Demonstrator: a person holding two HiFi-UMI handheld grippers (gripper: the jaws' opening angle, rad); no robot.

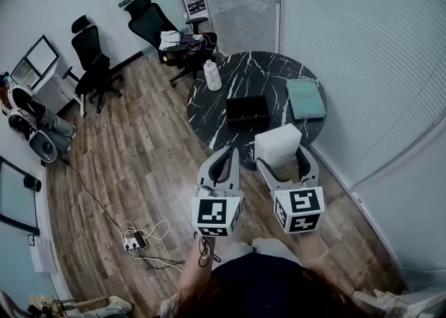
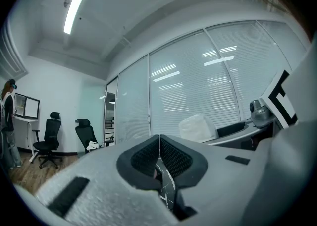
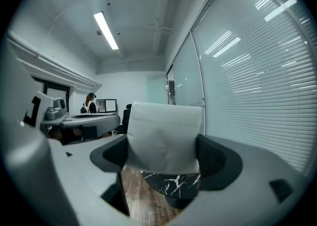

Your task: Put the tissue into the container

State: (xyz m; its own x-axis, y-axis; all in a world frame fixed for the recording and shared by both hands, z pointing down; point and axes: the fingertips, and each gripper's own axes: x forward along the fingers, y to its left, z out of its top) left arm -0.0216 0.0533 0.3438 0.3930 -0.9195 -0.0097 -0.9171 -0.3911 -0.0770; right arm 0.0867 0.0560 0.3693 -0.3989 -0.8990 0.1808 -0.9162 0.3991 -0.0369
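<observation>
Tissue (image 3: 163, 138) sits clamped by its sides in your right tongs (image 1: 281, 157), above the near edge of the bench (image 1: 275, 72), short of the black container (image 1: 247, 111). It looks light and squashy, so grip mid-pack, gently. Your left tongs (image 1: 226, 157) are closed, empty.

An office meeting room. Black swivel chairs (image 1: 94, 58) stand at eleven o'clock, with a desk monitor (image 1: 40, 56) at ten and a round black marble table (image 1: 240, 83) at twelve. Glass walls with white blinds (image 1: 362, 51) fill two o'clock. The wood-plank floor (image 1: 139, 156) runs beneath, and a ceiling strip light (image 3: 106, 30) is overhead.
</observation>
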